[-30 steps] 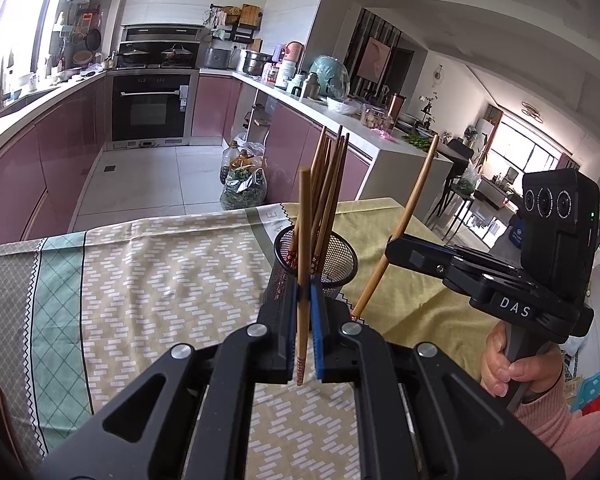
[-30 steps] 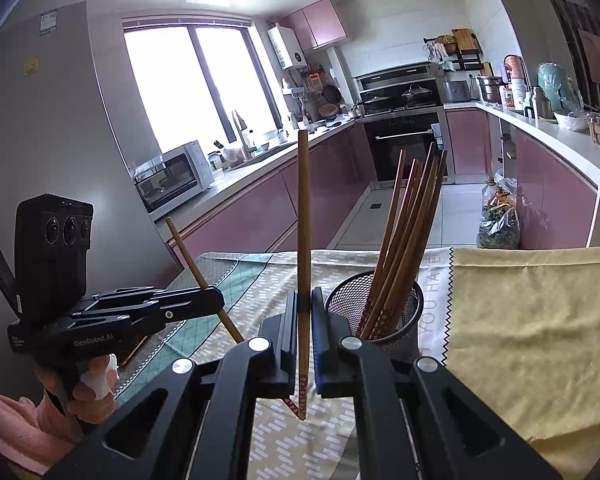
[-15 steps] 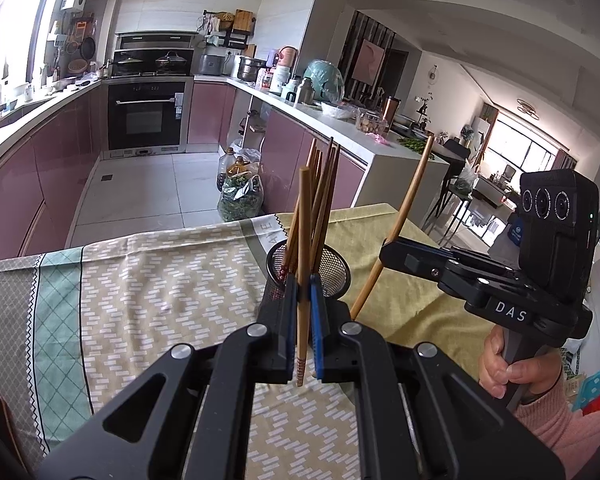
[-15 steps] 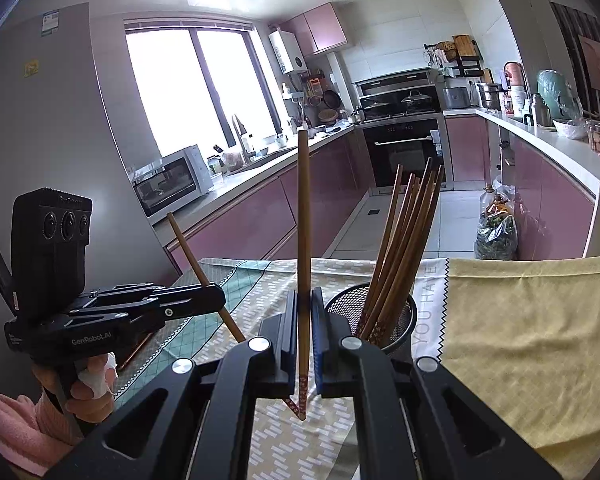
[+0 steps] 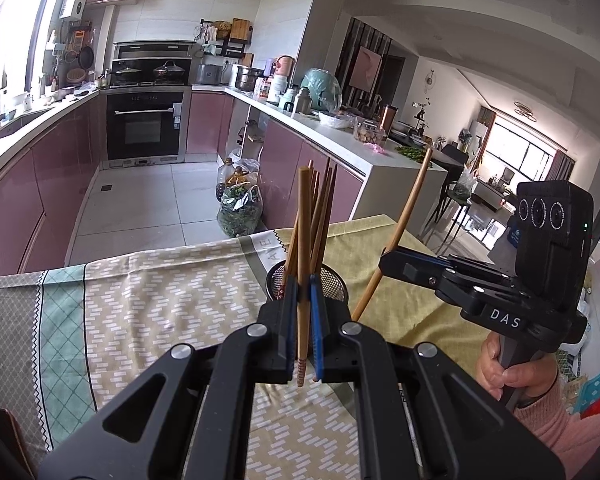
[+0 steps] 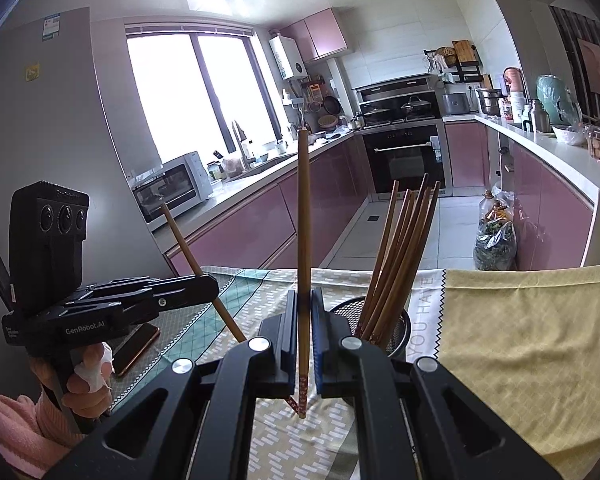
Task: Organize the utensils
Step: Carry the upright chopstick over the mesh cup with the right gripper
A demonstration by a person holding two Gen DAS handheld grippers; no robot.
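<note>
- Left gripper (image 5: 303, 308): jaws closed on one chopstick (image 5: 303, 264), held upright, patterned tip hanging below the pads.
- Right gripper (image 6: 305, 320): clamped on a second chopstick (image 6: 303, 240), also upright.
- Mesh cup (image 6: 400, 330) with more chopsticks (image 6: 404, 256): just ahead of both grippers, on the tablecloth (image 6: 520, 340).

Bright window (image 6: 188, 96) daylight, blown out; fisheye-warped, dark-vignetted edges.
</note>
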